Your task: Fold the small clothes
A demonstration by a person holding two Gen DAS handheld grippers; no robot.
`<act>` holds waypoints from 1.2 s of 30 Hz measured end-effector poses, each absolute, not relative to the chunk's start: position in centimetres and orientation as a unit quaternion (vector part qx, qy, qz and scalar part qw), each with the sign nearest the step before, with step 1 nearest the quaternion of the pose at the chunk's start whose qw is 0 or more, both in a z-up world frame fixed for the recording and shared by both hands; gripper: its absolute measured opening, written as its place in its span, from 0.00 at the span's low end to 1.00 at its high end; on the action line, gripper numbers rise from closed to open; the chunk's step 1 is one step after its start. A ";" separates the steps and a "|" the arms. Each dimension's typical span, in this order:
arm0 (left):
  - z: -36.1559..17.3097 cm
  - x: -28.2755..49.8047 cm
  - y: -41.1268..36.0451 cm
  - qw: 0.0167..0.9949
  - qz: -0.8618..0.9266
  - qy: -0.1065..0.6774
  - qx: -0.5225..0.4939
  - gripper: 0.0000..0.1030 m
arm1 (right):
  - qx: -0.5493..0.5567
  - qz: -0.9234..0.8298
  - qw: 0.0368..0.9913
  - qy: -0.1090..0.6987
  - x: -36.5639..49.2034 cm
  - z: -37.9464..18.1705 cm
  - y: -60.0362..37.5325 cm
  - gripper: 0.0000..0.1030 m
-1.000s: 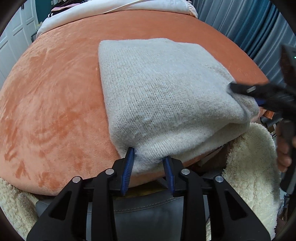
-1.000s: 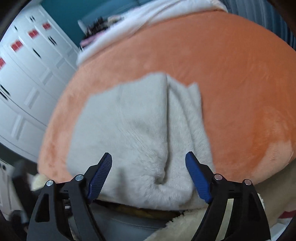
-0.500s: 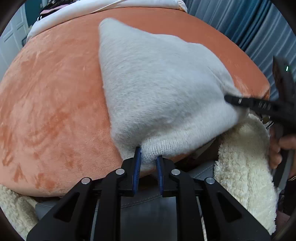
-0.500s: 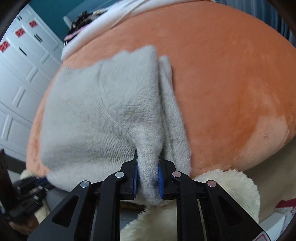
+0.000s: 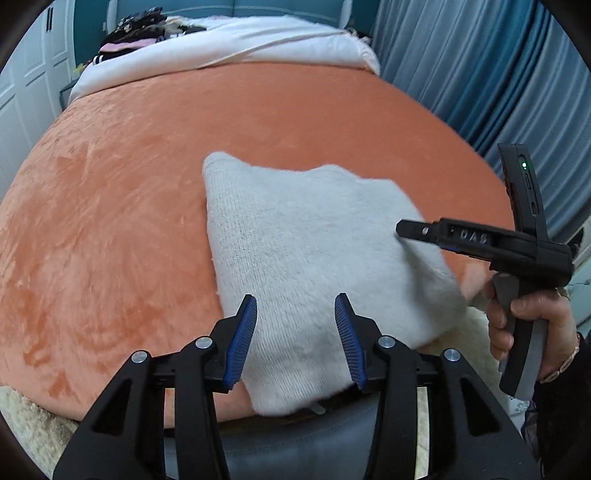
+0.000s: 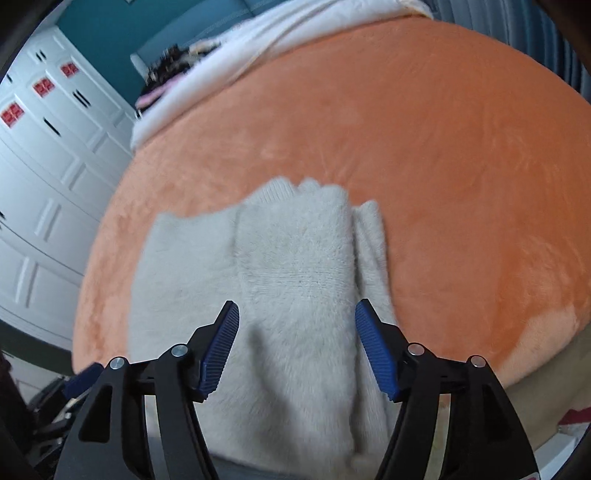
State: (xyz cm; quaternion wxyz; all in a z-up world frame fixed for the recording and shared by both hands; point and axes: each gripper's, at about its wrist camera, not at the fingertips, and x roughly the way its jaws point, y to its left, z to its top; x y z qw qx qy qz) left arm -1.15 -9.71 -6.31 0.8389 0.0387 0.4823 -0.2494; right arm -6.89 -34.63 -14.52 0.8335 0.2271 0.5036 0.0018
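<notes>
A fuzzy off-white knitted garment [image 5: 306, 251] lies folded on the orange plush bed cover [image 5: 110, 221], close to its near edge. It also shows in the right wrist view [image 6: 291, 280], folded in layers with a narrow strip along its right side. My left gripper [image 5: 295, 332] is open and empty, its blue pads either side of the garment's near end. My right gripper [image 6: 295, 350] is open and empty, above the garment's near part. It also shows in the left wrist view [image 5: 410, 229] over the garment's right edge.
A white duvet [image 5: 229, 48] and dark clothes [image 5: 140, 33] lie at the bed's far end. Blue curtains [image 5: 498, 81] hang on the right. White cupboard doors [image 6: 44, 177] stand on the left. A cream fluffy blanket [image 5: 469, 332] hangs at the near edge.
Both grippers were shut on the garment's near edge half a second ago and lifted it over. Now both are open and the garment lies shorter, folded once more.
</notes>
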 end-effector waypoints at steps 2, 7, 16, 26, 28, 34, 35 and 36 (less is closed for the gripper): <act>-6.7 -0.8 -10.4 0.837 -0.234 0.493 0.049 0.39 | 0.208 0.012 0.857 0.471 -6.9 -12.4 -33.7 0.10; -7.4 -0.8 -10.9 0.832 -0.234 0.500 0.054 0.42 | 0.229 0.003 0.880 0.416 -8.9 -9.9 -35.8 0.08; -8.6 -0.9 -11.6 0.833 -0.220 0.501 0.083 0.42 | 0.271 0.002 0.852 0.449 -10.9 -12.7 -36.3 0.25; -8.7 -1.1 -11.8 0.834 -0.214 0.501 0.091 0.42 | 0.259 -0.012 0.821 0.509 -15.7 -17.1 -33.7 0.46; -8.6 -1.2 -11.7 0.833 -0.212 0.502 0.090 0.42 | 0.254 0.002 0.827 0.501 -15.1 -16.2 -33.6 0.12; -8.2 -1.6 -10.1 0.831 -0.204 0.511 0.076 0.42 | 0.249 0.025 0.880 0.404 -15.6 -8.9 -33.9 0.09; -8.6 -1.6 -9.9 0.829 -0.203 0.516 0.074 0.42 | 0.247 0.015 0.867 0.432 -15.0 -10.7 -34.3 0.09; -9.1 -1.5 -9.8 0.825 -0.200 0.524 0.070 0.42 | 0.241 0.004 0.853 0.463 -14.4 -12.8 -34.3 0.09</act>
